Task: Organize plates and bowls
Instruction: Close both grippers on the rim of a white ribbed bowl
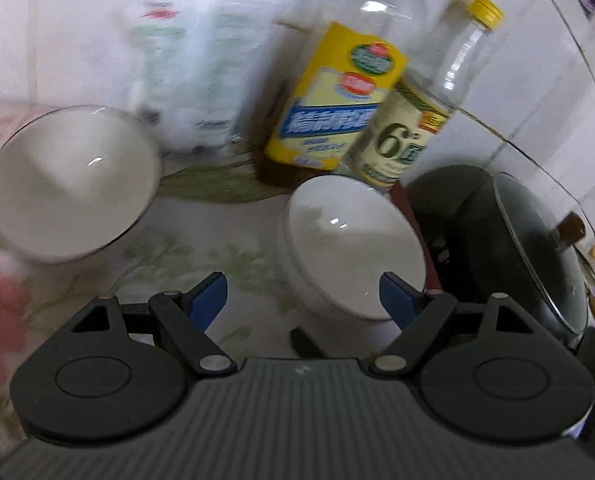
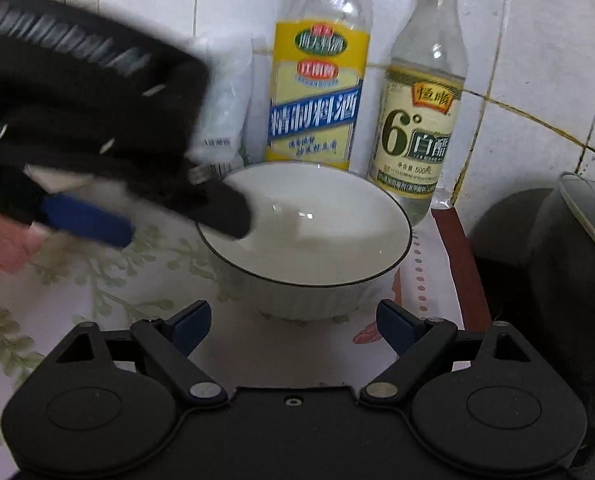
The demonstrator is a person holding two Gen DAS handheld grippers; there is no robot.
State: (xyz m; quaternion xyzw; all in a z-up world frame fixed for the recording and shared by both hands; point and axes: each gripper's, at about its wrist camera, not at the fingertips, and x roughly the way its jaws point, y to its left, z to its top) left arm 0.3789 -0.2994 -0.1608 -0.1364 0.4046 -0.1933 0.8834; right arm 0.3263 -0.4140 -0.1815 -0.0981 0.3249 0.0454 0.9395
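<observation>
Left wrist view: your left gripper (image 1: 303,300) is spread wide, holding nothing, with one white bowl (image 1: 71,184) at ten o'clock and another bowl (image 1: 355,248) at one o'clock on the flowered cloth (image 1: 201,248). Right wrist view: your right gripper (image 2: 293,326) gapes empty too, that second bowl dead ahead at twelve, before two bottles (image 2: 317,92).

A floral cloth (image 2: 109,300) covers the counter (image 1: 201,248). On it stand two white bowls (image 1: 69,184) (image 2: 305,232), and at the back edge two bottles (image 2: 317,92) (image 2: 419,120) beside a white packet (image 1: 189,80).
</observation>
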